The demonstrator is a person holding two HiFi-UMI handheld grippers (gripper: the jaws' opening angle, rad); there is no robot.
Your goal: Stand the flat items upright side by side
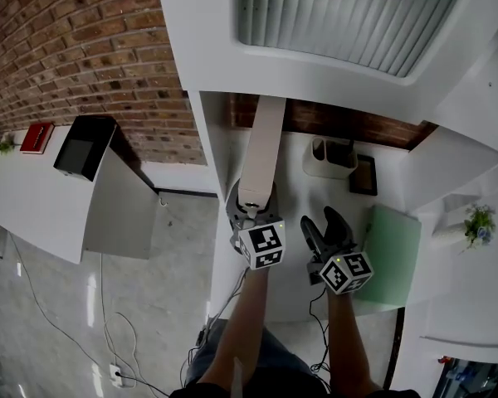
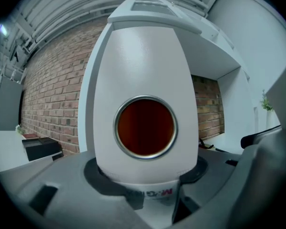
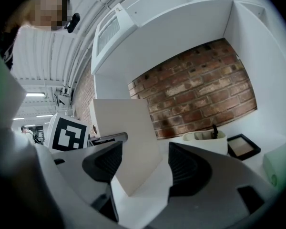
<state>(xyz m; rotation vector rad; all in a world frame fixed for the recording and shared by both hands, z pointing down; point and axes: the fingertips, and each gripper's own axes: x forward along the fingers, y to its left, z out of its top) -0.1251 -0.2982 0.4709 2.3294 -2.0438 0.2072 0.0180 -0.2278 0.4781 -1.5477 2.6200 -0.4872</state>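
A tall white file binder (image 1: 261, 148) stands on edge over the white desk (image 1: 295, 293), and my left gripper (image 1: 251, 208) is shut on its lower end. In the left gripper view its spine (image 2: 145, 70) with a round metal-ringed finger hole (image 2: 145, 126) fills the frame, clamped between the jaws of that gripper (image 2: 145, 194). My right gripper (image 1: 322, 226) hovers just right of it, open and holding nothing. Looking along the right gripper (image 3: 143, 163), the binder (image 3: 126, 137) shows beyond the parted jaws. A pale green flat folder (image 1: 394, 251) lies on the desk to the right.
At the back of the desk stand a white desk organizer (image 1: 330, 160) and a black frame (image 1: 363, 174). A shelf unit (image 1: 315, 40) overhangs the desk. A small plant (image 1: 479, 222) sits far right. A side table at left carries a black box (image 1: 83, 146).
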